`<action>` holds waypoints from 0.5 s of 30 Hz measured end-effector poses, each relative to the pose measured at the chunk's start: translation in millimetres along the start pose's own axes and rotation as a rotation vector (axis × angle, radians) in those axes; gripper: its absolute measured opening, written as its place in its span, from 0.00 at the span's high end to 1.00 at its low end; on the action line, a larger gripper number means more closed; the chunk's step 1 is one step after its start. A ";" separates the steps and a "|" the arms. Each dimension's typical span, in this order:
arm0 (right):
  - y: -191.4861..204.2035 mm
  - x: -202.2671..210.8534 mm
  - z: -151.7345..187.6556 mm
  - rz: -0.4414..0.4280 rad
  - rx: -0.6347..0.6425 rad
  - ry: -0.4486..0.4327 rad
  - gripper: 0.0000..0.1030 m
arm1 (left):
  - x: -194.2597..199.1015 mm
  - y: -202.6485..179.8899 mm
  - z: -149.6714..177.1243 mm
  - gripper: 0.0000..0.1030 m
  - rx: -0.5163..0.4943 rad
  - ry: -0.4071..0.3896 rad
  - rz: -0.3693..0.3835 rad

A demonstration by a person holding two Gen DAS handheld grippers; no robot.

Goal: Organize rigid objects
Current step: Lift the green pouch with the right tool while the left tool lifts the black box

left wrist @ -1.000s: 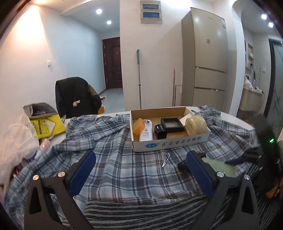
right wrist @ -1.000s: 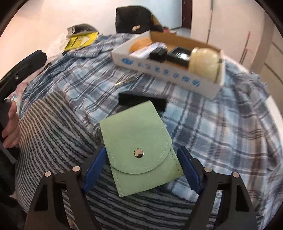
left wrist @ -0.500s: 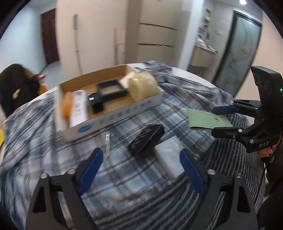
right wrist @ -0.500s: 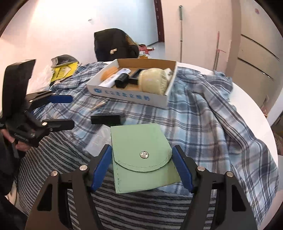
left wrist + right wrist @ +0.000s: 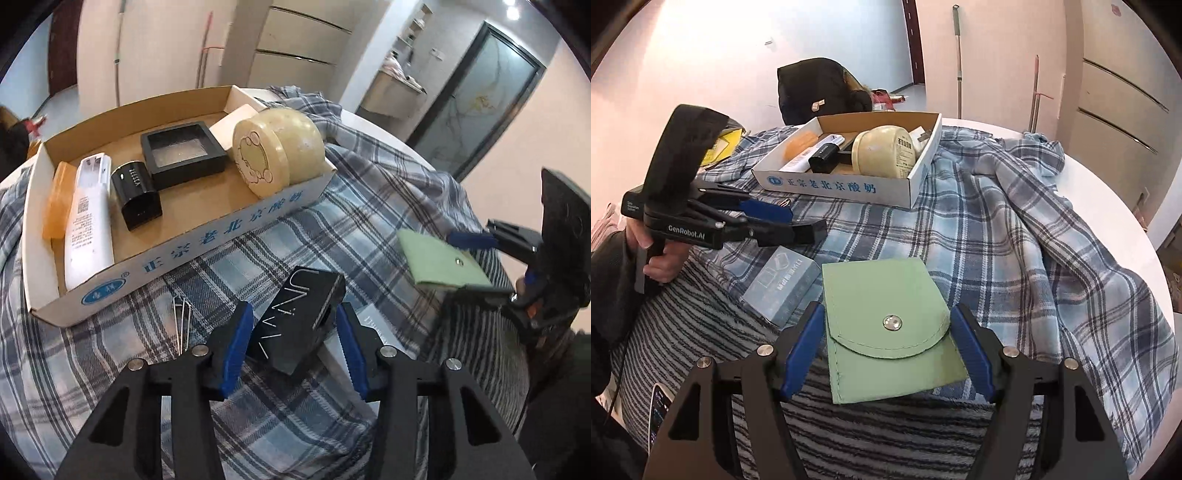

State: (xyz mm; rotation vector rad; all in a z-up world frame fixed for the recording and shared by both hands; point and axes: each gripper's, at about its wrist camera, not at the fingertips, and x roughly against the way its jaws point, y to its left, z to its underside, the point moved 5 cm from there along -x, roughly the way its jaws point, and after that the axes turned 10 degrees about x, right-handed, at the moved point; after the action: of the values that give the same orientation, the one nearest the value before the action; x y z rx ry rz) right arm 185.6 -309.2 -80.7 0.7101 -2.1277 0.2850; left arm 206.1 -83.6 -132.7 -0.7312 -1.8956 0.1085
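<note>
My left gripper (image 5: 293,334) is shut on a black box with white lettering (image 5: 295,321), just in front of the cardboard tray (image 5: 207,251); it also shows in the right wrist view (image 5: 790,225). My right gripper (image 5: 888,350) is shut on a green snap pouch (image 5: 886,314) and holds it above the cloth; the pouch also shows in the left wrist view (image 5: 439,264). The tray (image 5: 834,186) holds an orange case (image 5: 57,201), a white tube (image 5: 88,225), a small black box (image 5: 136,195), a black frame box (image 5: 181,155) and a cream round container (image 5: 277,151).
A clear plastic box (image 5: 781,282) lies on the cloth between the grippers. A metal pin (image 5: 181,319) lies in front of the tray. A plaid cloth (image 5: 1015,236) and a striped cloth (image 5: 701,317) cover the round white table (image 5: 1108,206). A phone (image 5: 659,413) lies at lower left.
My left gripper has moved in and closed on the black box. My right gripper has risen slightly with the green pouch still in it.
</note>
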 end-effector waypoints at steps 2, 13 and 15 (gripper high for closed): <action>-1.2 -3.3 -1.0 0.001 -0.003 0.004 0.33 | -3.2 2.8 0.5 0.52 0.020 0.014 0.020; -15.0 -24.6 7.1 0.065 -0.039 0.122 0.33 | 15.6 4.4 -5.9 0.65 0.048 -0.128 -0.110; -16.5 -31.1 8.5 0.065 -0.039 0.150 0.33 | 29.4 3.2 -2.6 0.65 0.067 -0.165 -0.129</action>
State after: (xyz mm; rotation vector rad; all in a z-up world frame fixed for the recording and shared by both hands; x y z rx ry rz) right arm 204.3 -314.4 -111.2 0.5798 -2.0101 0.3209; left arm 202.0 -66.0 -109.1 -0.5678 -2.0810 0.1540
